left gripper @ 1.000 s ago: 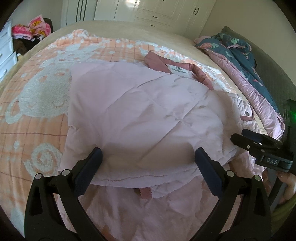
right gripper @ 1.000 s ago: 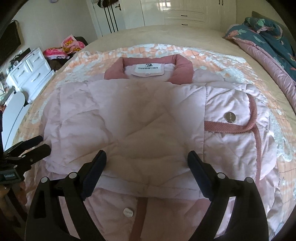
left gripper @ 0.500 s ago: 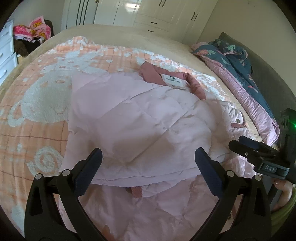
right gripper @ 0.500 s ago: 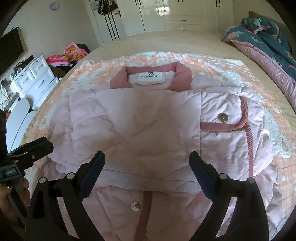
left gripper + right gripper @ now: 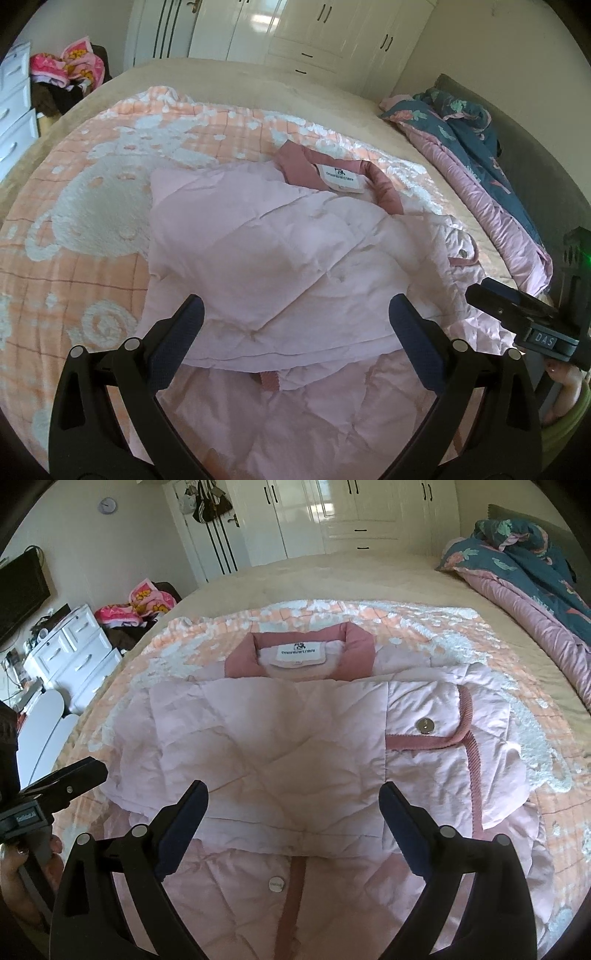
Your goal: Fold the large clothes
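Lying on the peach patterned blanket (image 5: 424, 616) on the bed, pink quilted jacket (image 5: 280, 738) sits partly folded, dusty-pink collar (image 5: 354, 642) at far end. Left gripper (image 5: 295, 321) spread wide, holding nothing, above near hem. Right gripper (image 5: 293, 805) likewise spread, empty.

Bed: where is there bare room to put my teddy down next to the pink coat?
The peach blanket lies bare left of the pink coat, up to the beige bedspread, which is also bare between the collar and the wardrobe. The right side is crowded: the floral quilt is heaped there. Both tools hang open over the coat's near end.
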The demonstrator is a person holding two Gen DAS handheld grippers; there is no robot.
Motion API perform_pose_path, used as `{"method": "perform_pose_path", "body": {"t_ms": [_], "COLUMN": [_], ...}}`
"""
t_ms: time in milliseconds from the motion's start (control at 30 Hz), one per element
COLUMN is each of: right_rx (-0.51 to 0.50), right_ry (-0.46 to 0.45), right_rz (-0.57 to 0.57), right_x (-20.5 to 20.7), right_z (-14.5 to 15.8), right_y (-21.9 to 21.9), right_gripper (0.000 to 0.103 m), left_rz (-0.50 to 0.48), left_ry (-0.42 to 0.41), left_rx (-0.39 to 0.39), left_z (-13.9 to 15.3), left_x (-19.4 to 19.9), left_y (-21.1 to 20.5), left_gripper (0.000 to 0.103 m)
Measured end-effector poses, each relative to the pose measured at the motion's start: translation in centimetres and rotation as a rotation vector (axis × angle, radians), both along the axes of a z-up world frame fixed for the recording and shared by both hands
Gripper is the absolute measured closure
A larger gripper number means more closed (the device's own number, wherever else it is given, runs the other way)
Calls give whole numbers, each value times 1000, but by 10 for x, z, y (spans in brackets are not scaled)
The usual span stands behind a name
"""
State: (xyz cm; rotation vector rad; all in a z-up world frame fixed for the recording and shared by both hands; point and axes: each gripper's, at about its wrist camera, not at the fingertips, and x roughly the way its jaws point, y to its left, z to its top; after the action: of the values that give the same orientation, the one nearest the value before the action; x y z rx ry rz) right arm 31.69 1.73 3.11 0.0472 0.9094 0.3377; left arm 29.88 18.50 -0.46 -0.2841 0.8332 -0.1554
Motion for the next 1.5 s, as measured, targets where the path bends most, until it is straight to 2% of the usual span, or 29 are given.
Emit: {"method": "perform_pose_path", "body": {"t_ms": [933, 1100, 1333, 1400, 1500], "right_rx": [36, 33, 48, 57, 71], "right_ry": [-119, -131, -142, -144, -151], "right_rz": [-32, -46, -65, -74, -78], "right_x": [-37, -48, -67, -74, -83], "right_z": [57, 65, 74, 76, 81], "right_y": [-21, -32, -51, -57, -64], "right_gripper": [10, 10, 10, 4, 4], "left_rz": [-20, -37, -50, -55, -58], "left_ry": [-96, -124, -144, -154, -157], "left_rx": [6, 30, 23, 25, 7], "left_z": [58, 71, 82, 87, 89], "left_x": [-32, -45, -72, -79, -88], "left_y": [-3, -13, -28, -35, -41], "left_gripper": [9, 9, 9, 9, 9]}}
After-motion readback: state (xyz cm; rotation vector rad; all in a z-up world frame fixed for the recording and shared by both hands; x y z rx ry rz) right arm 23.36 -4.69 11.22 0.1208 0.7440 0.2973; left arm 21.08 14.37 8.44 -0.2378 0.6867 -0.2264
